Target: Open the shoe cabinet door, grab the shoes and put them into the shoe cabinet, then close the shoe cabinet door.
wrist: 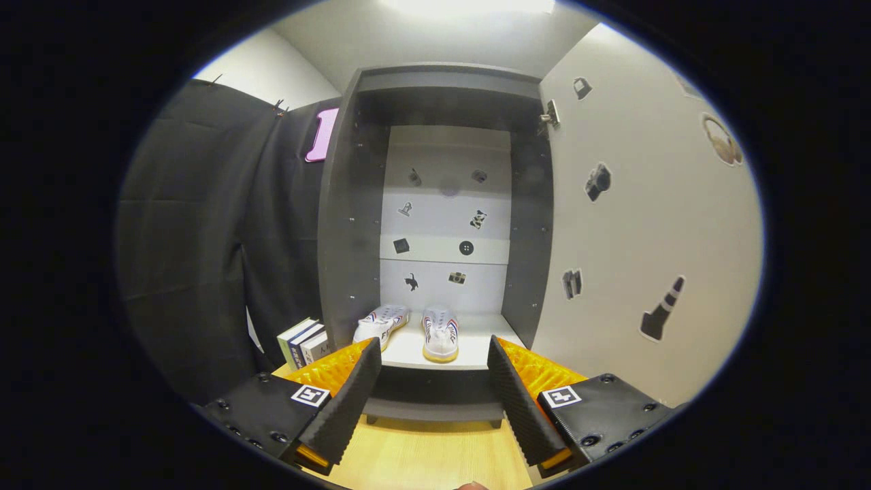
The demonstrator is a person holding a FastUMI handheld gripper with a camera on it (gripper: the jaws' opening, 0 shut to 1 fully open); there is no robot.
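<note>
The grey shoe cabinet [340, 224] stands open ahead of me, its white door [646, 224] swung out to the right. Two white shoes rest on the cabinet's bottom shelf [480, 340]. The left shoe [381, 323] is angled toward the left wall, and the right shoe [440, 333] points straight out. My gripper [433, 357] is open, fingers wide apart, and holds nothing. Its fingertips hover just in front of the shelf's front edge, a little short of the shoes.
Several books [304, 340] stand on the wooden table [422, 456] to the left of the cabinet. Black cloth hangs on the left. The open door, with stickers on it, walls off the right side.
</note>
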